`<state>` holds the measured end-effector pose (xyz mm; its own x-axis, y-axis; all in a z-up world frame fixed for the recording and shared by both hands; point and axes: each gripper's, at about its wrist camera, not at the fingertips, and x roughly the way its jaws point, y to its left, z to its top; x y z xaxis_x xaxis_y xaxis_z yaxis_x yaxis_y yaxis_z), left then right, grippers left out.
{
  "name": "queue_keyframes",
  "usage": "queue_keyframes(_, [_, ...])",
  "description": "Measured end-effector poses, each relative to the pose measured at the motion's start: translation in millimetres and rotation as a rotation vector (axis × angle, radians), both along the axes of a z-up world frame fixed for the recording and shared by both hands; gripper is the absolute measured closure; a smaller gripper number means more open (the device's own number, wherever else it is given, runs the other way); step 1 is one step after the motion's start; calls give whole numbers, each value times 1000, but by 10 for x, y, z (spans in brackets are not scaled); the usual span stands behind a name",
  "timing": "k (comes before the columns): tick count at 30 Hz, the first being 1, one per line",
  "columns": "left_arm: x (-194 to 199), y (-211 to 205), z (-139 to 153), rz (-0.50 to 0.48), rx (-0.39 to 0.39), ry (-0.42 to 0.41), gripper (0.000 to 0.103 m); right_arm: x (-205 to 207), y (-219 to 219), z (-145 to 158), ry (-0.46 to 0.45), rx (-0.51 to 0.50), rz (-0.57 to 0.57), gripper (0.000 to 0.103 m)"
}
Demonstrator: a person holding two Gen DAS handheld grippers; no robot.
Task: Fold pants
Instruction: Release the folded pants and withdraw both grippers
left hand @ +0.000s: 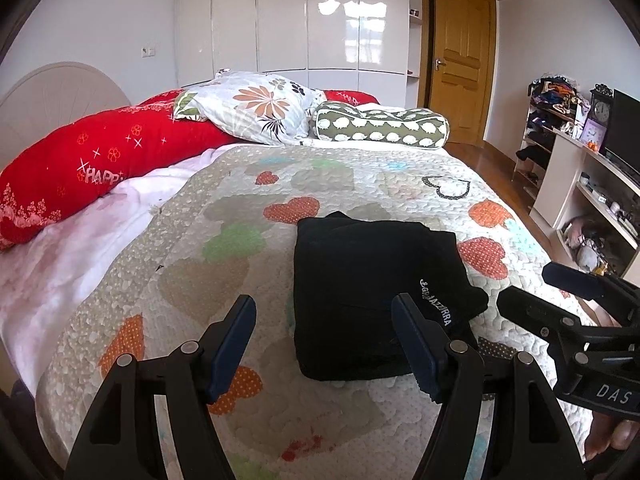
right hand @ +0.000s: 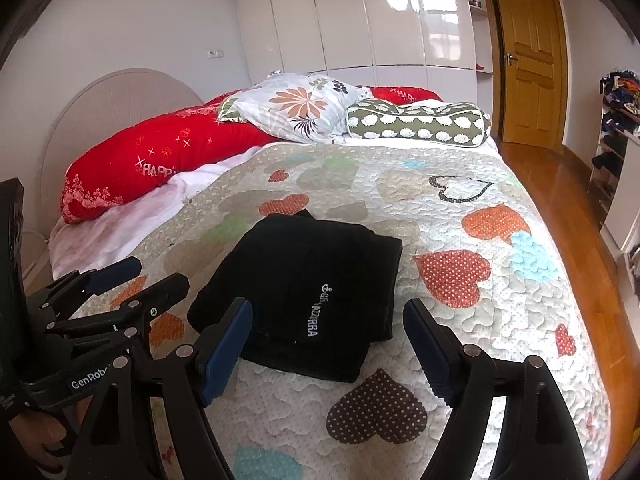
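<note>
The black pants (left hand: 360, 288) lie folded into a compact rectangle on the heart-patterned quilt (left hand: 200, 240), with white lettering on top. They also show in the right wrist view (right hand: 308, 292). My left gripper (left hand: 324, 344) is open and empty, just short of the near edge of the pants. My right gripper (right hand: 328, 344) is open and empty, also at the near edge of the pants. The right gripper shows at the right of the left wrist view (left hand: 536, 292), and the left gripper at the left of the right wrist view (right hand: 160, 272).
A red bolster (left hand: 100, 160), a floral pillow (left hand: 256, 108) and a green patterned bolster (left hand: 380, 126) lie at the head of the bed. A wooden floor (right hand: 560, 184), a door (right hand: 528, 56) and shelves (left hand: 592, 184) are to the right.
</note>
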<state>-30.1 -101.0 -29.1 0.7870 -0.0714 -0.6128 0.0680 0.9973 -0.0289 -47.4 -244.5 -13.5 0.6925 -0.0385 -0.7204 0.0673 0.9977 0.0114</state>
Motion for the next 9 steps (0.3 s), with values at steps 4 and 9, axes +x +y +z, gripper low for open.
queue_keyframes(4, [-33,11,-8,1,-3,1,33,-36,26,-23,10,-4,5,23])
queue_keyframes(9, [-76,13,-18,2,0,5,31,-88,42,-44,15,-8,6,23])
